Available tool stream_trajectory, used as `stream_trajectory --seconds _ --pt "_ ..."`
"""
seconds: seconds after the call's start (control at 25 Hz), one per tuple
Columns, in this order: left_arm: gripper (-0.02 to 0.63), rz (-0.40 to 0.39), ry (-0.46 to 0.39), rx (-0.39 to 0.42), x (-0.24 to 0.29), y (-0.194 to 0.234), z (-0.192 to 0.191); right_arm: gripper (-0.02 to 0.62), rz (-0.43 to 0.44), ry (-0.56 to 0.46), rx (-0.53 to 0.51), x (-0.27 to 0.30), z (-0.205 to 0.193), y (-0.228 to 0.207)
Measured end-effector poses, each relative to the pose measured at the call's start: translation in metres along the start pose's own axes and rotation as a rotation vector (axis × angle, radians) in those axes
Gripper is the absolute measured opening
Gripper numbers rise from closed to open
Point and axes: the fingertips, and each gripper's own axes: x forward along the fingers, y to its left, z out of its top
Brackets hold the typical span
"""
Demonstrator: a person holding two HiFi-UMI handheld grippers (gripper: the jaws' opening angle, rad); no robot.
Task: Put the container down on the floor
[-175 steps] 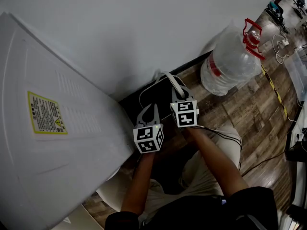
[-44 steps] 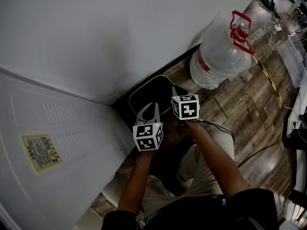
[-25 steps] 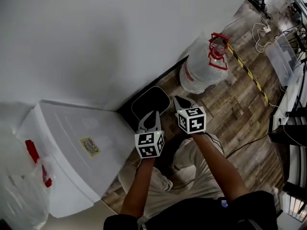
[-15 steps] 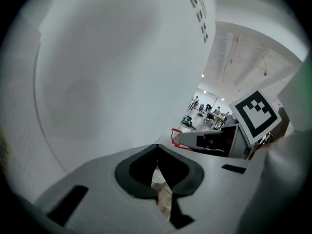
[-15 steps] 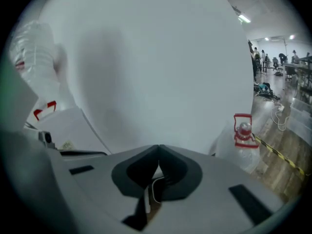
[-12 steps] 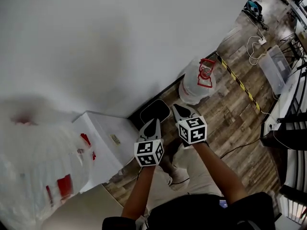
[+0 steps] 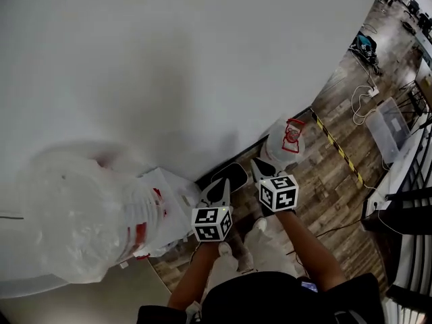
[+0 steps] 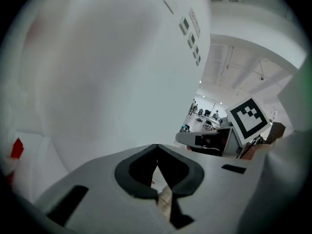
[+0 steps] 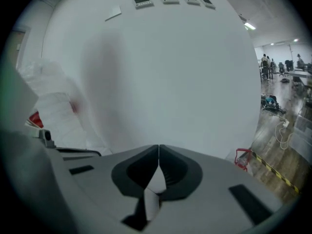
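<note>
Down at the foot of the white wall, there's the container, a dark rounded tray lying flat on the wooden floor, tucked between a white box and a big clear water jug with a red handle. Neither gripper has it. The left gripper is held out over the floor, jaws clenched tip to tip and gripping nothing; its own view confirms it, left gripper pressed together with only the wall ahead and the neighbour's marker cube off to the side. The right gripper sits just beside it, level with it, and same story: jaws clamped together, empty. Right gripper faces bare wall, with the jug's red handle peeking in low at the side. Far to the left, a blurred bulk of clear plastic with red marks fills the corner. A yellow-and-black tape strip runs across the boards past the jug
</note>
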Motion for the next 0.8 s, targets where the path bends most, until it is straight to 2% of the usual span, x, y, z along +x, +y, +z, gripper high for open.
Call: stream_trajectory --seconds 0.12,0.28,0.52,0.8 --pt "0.015 0.009 -0.029 0.031 -0.02 -0.002 0.03 0.031 0.026 -0.017 -0.025 -0.012 0.023 0.018" --pt "0.015 0.0 -0.06 0.052 -0.036 -0.001 0.047 0.031 0.038 -0.044 -0.087 -0.024 0.038 0.043" --pt "0.015 -0.059 -0.105 0.095 -0.073 -0.032 0.077 0.031 0.017 -0.11 -0.1 -0.067 0.068 0.071" --pt "0.015 -0.12 -0.18 0.12 -0.117 -0.049 0.105 0.031 0.011 -0.182 -0.114 -0.105 0.081 0.104"
